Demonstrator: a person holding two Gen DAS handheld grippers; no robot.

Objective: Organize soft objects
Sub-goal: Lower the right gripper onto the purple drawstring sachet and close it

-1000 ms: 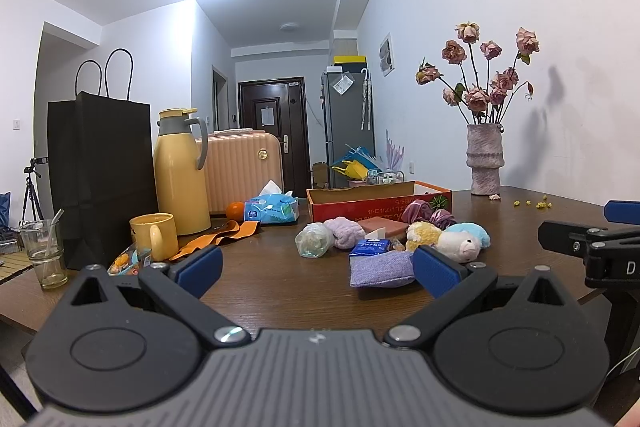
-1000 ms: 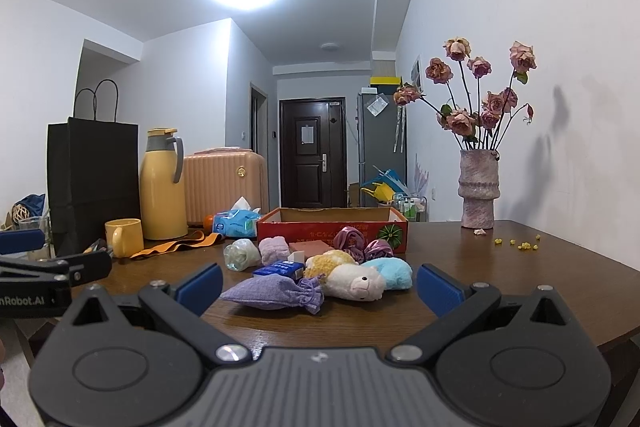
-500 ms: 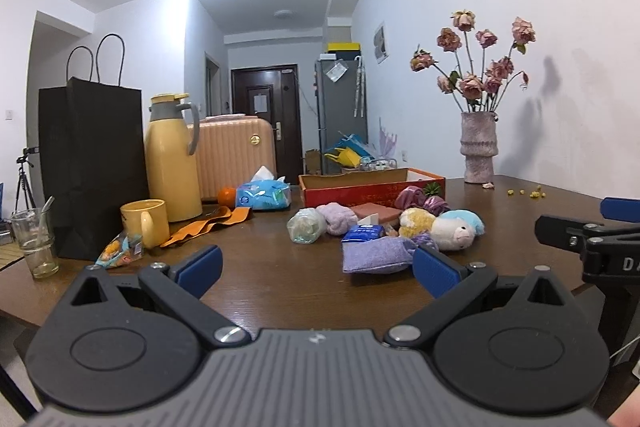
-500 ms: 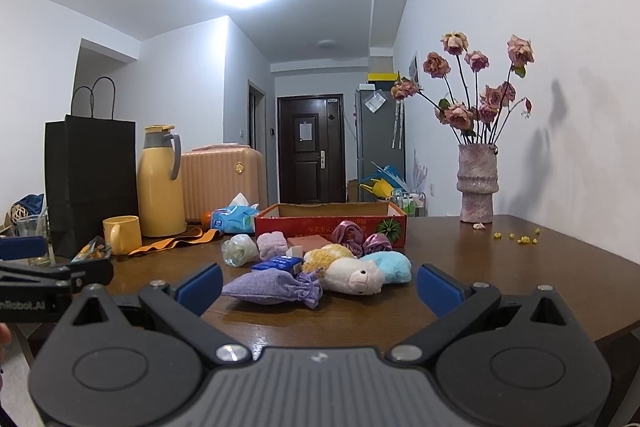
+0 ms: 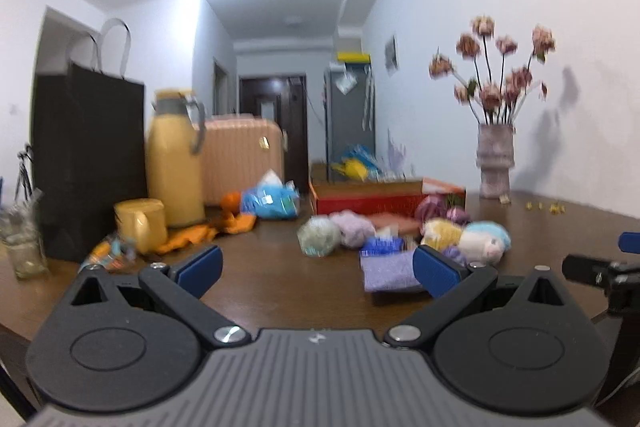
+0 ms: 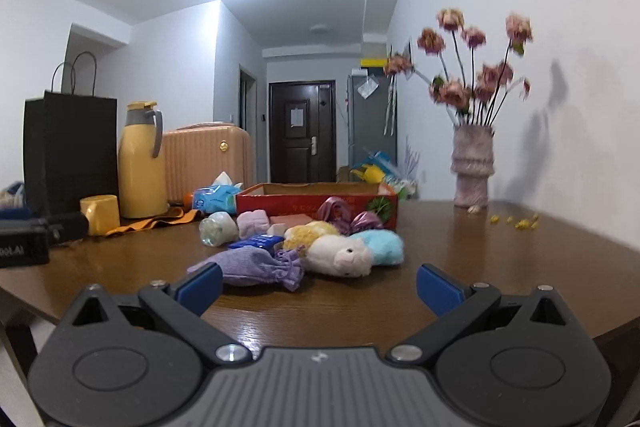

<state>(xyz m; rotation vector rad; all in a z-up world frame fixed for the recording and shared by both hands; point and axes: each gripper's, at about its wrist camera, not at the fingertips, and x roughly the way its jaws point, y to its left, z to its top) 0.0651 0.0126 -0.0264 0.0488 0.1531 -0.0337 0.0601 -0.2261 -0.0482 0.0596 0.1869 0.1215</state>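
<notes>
Both grippers are edging closer to the pile. Right gripper (image 6: 318, 285), spread wide and empty, is facing the purple drawstring pouch (image 6: 256, 267) lying crosswise just ahead; left gripper (image 5: 318, 269), equally spread and empty, is trailing farther back.

bare table (image 6: 460, 267) right of toys (image 6: 344, 253) (box (image 6: 316, 201) behind)

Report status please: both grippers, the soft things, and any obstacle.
Left gripper open, empty. Right gripper open, empty. Soft toys and purple pouch loose before red box. Path clear.
</notes>
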